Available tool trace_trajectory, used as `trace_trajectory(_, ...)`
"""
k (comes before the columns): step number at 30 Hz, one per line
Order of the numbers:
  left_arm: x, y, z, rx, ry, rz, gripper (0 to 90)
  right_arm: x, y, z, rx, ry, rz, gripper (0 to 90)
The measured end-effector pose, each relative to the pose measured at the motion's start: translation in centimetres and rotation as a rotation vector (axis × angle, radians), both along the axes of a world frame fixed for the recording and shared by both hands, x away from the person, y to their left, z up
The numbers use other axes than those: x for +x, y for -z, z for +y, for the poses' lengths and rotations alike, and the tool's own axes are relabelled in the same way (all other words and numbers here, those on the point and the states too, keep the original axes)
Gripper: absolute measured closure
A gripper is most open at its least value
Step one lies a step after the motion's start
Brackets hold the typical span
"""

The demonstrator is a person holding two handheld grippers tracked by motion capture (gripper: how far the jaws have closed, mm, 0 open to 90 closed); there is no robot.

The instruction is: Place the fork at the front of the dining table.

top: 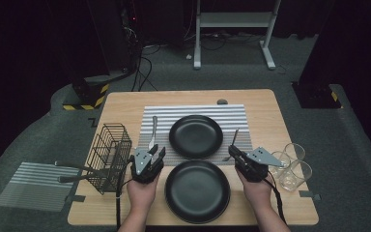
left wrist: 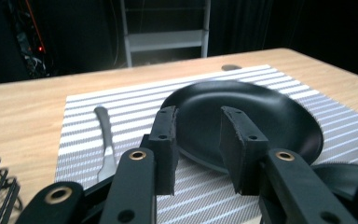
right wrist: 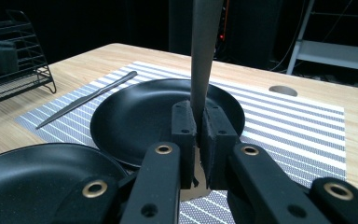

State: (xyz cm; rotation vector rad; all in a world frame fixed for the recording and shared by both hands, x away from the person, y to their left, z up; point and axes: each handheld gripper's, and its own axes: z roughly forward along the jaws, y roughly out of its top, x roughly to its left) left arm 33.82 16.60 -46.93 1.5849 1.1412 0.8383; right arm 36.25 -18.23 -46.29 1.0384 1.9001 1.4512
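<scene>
two ways this place setting can slip

your right gripper (right wrist: 196,128) has its jaws pinched tight on the handle of a fork (top: 233,143), and in the right gripper view the handle rises steeply out of the pads. in the high view the fork lies aslant over the right edge of the striped mat (top: 200,109), just right of the far plate (top: 195,136). the grip looks narrow and low on the handle, so if you swing the hand quickly the fork could pivot between the pads and its head could knock the rim of the far plate or the near plate (top: 197,191). the glasses (top: 292,164) stand close beside your right hand; a wide outward sweep of the wrist or the trailing cable could tip one.

your left gripper (left wrist: 198,140) stands partly open with nothing between its pads, over the left edge of the mat, near the knife (left wrist: 104,140) lying flat on the stripes. the knife is thin and flat on the cloth, so closing from above may skate off it or snag the mat and drag it, shifting the far plate. the wire basket (top: 108,157) sits just left of that hand, so mind your elbow there.
</scene>
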Motion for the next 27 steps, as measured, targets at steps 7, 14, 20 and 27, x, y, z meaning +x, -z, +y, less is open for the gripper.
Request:
trace_trajectory(7,-0.4,1.4,1.0,0.029,-0.015,0.049,64.2,0.2,0.4,-0.2,-0.006,0.010,0.011,84.4)
trace_trajectory(14,-1.3,2.8,1.4,0.082,-0.022,0.098,60.4,0.3,0.8,-0.3,-0.002,0.032,0.029,84.3)
trace_trajectory(20,-1.9,3.8,2.0,0.094,-0.025,0.143,56.7,0.6,1.2,-0.3,0.001,0.040,0.016,84.3)
trace_trajectory(27,-2.2,4.9,2.4,0.117,-0.038,0.181,56.3,0.6,1.3,-0.4,-0.006,0.045,0.035,84.3)
